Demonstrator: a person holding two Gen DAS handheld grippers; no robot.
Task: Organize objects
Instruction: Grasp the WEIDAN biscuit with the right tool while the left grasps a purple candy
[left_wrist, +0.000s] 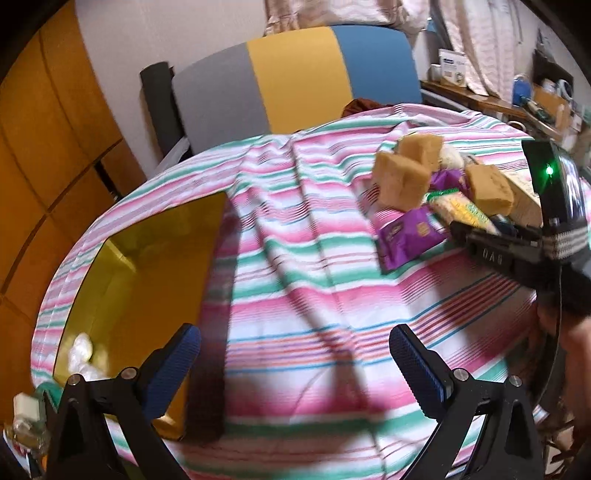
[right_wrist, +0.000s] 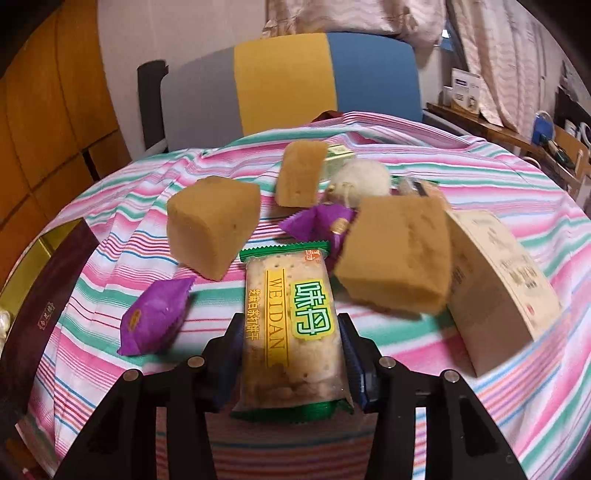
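1. A striped pink, green and white cloth (right_wrist: 480, 387) covers the table, with a grey, yellow and blue chair back (right_wrist: 288, 81) behind.
2. The right hand-held gripper (right_wrist: 291, 365) clamps a green-edged cracker packet (right_wrist: 291, 325).
3. The left hand-held gripper (left_wrist: 295, 365) gapes wide and empty above the cloth, beside a yellow box (left_wrist: 147, 266).
4. Beyond the packet lie 3 tan sponge blocks (right_wrist: 212, 225), 2 purple sachets (right_wrist: 155, 317) and a beige carton (right_wrist: 498, 288).
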